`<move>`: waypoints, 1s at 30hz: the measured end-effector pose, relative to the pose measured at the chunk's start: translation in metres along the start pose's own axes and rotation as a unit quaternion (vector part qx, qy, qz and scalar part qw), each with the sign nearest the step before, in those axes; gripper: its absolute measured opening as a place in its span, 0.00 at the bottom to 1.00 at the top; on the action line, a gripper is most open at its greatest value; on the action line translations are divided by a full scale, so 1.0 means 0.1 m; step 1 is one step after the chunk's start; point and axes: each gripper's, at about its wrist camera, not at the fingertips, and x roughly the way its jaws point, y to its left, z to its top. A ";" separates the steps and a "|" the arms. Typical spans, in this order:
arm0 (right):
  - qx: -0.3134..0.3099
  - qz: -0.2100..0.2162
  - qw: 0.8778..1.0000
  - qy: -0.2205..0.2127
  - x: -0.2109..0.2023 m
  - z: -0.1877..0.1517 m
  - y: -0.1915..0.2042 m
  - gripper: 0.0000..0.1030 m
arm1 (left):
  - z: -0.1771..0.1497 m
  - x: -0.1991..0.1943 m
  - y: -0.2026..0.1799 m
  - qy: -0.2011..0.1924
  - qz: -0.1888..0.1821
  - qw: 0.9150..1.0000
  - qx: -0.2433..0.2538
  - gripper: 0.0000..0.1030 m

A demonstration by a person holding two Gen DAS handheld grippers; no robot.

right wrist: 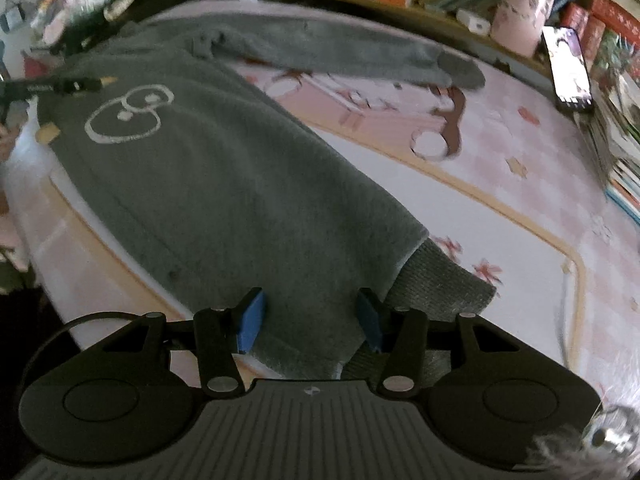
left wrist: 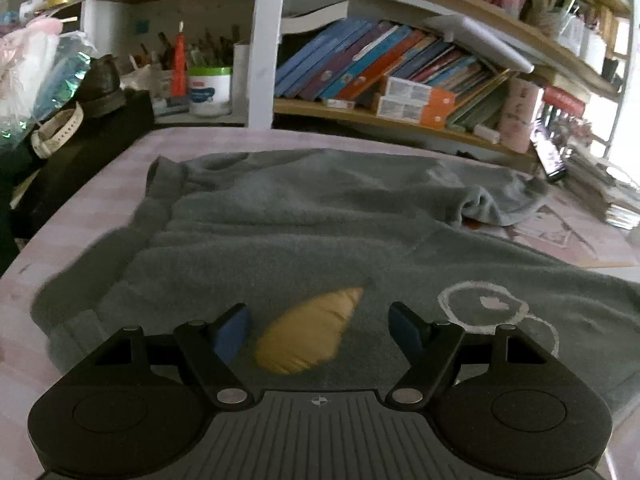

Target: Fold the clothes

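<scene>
Left tongs: spread wide, empty, low over the grey sweater, just above its yellow patch.
Left view, progress: sweater lies on the pink worktop; one sleeve reaches aside, its cuff bunched. No fold across the body shows here.
Right tongs: spread, empty, straddling the sweater near its ribbed hem.
Right view, progress: body flat, ring print up, sleeve stretched out; folding remains.
Pose: both tongs point along the cloth, close above it.
</scene>
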 end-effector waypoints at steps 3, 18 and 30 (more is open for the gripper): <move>-0.003 -0.020 1.000 -0.002 -0.11 -0.02 -0.06 0.44 | 0.05 -0.14 0.06 -0.020 0.000 1.000 -0.007 0.75; 0.031 -0.026 0.998 -0.039 0.08 0.12 -0.11 0.39 | 0.33 0.46 0.68 0.022 0.022 0.996 -0.079 0.01; 0.038 -0.008 0.997 -0.070 0.28 0.24 -0.04 0.39 | 0.51 0.57 0.94 -0.004 0.072 0.989 -0.133 0.04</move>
